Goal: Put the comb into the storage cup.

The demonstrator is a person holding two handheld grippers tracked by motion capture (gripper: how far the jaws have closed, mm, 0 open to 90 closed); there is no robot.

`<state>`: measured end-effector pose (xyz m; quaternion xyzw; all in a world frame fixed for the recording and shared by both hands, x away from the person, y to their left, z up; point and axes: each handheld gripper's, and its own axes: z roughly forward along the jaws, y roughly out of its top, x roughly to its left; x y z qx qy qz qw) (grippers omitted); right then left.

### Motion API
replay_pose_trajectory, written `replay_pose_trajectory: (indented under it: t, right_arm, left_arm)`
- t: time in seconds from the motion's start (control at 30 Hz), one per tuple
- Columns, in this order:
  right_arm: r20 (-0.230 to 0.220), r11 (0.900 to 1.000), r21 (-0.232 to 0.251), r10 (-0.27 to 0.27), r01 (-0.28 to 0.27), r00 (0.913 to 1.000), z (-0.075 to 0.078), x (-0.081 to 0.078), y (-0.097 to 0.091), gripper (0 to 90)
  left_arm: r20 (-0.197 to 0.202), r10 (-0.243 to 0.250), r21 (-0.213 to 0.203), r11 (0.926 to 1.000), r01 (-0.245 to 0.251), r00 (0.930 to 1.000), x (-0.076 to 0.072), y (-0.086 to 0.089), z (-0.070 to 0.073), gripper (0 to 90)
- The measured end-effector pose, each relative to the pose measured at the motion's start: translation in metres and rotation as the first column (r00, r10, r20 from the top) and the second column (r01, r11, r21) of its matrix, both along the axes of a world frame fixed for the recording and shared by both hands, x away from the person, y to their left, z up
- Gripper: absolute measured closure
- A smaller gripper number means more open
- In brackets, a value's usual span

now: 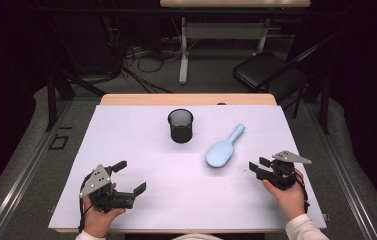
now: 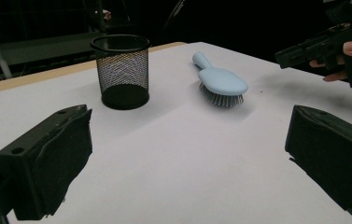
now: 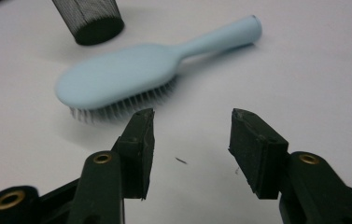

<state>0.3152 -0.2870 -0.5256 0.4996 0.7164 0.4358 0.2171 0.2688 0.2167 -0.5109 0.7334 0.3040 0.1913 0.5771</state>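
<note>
While the high view shows the pale blue plastic hairbrush (image 1: 224, 148) lying bristles-down between the black mesh cup (image 1: 180, 125) and the right gripper (image 1: 256, 165), the left gripper (image 1: 129, 177) rests apart, jaws spread. From the left gripper view, the brush lies beyond. Seen from the right gripper view, its empty jaws stand part-open; pinching the rounded head could let it slip.

So the hairbrush (image 3: 122, 77) looks like smooth pale-blue plastic with a soft satin sheen, not really glossy, and the bristles underneath look like fine stiff plastic pins, whitish-grey. The pen cup (image 2: 122, 70) is black wire mesh, clearly metal, with a solid smooth rim and a matt dark base. The tabletop (image 1: 176, 195) has a flat, matt white surface, paper-like, and a bare wood-look edge shows along the far side. The right claw (image 3: 190, 140) is matt black plastic with rough, slightly chewed rubbery pads and little brass-coloured inserts; the left claw (image 2: 187, 154) has the same dull black plastic.
</note>
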Motion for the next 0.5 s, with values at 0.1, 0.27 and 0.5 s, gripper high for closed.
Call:
replay_pose_trajectory:
  t: [0.1,0.27,0.5]
  right_arm:
    - [0.000,0.9993,0.031,0.019,-0.019,0.9998,0.013,0.004,-0.002,61.0]
    - [0.014,0.9990,-0.027,0.037,-0.036,0.9992,0.032,0.015,0.000,63.2]
    - [-0.007,0.9938,-0.085,0.072,-0.072,0.9974,0.052,0.034,0.008,64.8]
  left_arm:
    - [0.001,-0.005,-0.007,1.0000,0.005,1.0000,0.001,-0.001,0.000,0.7]
    - [0.003,-0.010,-0.007,0.9999,0.010,0.9999,0.001,-0.002,0.000,0.7]
    - [-0.002,-0.005,-0.008,1.0000,0.005,1.0000,0.002,-0.002,-0.001,0.7]
